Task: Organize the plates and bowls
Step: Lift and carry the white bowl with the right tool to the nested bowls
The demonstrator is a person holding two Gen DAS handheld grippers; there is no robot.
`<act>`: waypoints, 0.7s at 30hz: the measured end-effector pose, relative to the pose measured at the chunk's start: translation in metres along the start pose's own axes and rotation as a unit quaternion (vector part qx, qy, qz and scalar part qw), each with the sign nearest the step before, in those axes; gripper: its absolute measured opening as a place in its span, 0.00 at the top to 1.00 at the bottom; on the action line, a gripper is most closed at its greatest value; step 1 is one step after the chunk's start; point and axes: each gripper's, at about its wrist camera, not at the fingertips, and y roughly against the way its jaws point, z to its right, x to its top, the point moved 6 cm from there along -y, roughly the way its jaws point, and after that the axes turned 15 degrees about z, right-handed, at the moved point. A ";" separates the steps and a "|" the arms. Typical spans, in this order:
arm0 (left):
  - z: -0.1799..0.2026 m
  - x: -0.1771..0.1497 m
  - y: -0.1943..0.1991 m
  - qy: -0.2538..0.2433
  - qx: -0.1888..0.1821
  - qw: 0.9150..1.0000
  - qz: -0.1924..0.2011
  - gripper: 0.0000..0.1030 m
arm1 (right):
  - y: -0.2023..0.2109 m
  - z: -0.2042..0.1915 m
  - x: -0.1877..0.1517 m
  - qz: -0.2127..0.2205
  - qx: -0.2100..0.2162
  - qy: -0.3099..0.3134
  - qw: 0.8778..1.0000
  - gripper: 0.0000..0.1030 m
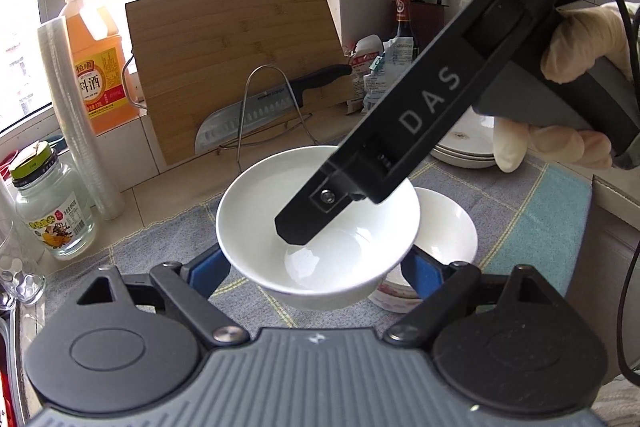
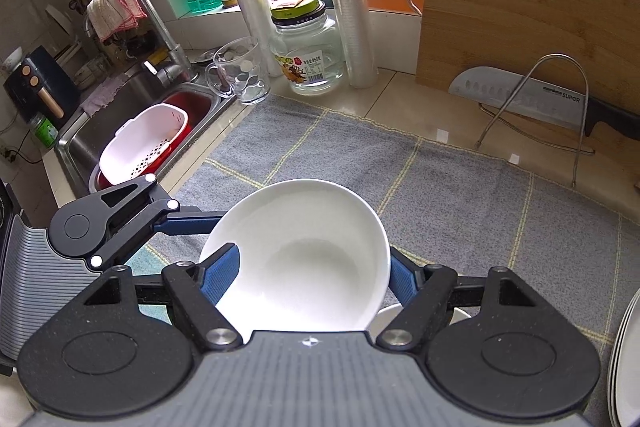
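The bowl (image 1: pixel 248 219) hangs in the air over the grey cloth (image 2: pixel 440 187) on the tabletop (image 2: pixel 400 99), just above a second bowl (image 1: pixel 448 227) and well short of the plates (image 1: pixel 464 147).

The left gripper (image 1: pixel 316 269) has its jaws closed on the bowl's outer wall, low down, one blue pad on each side. The right gripper (image 2: pixel 310 279) also has its jaws shut on it, one finger reaching inside; how the other finger meets the outside I cannot tell.

It looks like glazed ceramic: stiff, smooth, slippery and likely to chip if knocked against the bowl below. It is fairly light for its size. A pinch over the rim or a squeeze across the wall seems the sound hold.

Being round, it has no long axis. Its mouth faces up, tipped towards the right gripper.
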 end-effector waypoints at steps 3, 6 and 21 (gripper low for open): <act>0.009 0.002 -0.006 -0.003 -0.016 1.000 0.002 0.11 | 0.010 0.010 -0.004 0.003 -0.014 -0.011 1.000 0.20; 0.018 0.004 -0.012 -0.007 -0.032 0.999 0.001 0.11 | 0.019 0.019 -0.009 0.005 -0.027 -0.019 0.999 0.20; 0.046 -0.003 -0.037 -0.020 -0.081 0.996 -0.018 0.11 | 0.040 0.053 -0.037 0.001 -0.070 -0.062 0.996 0.20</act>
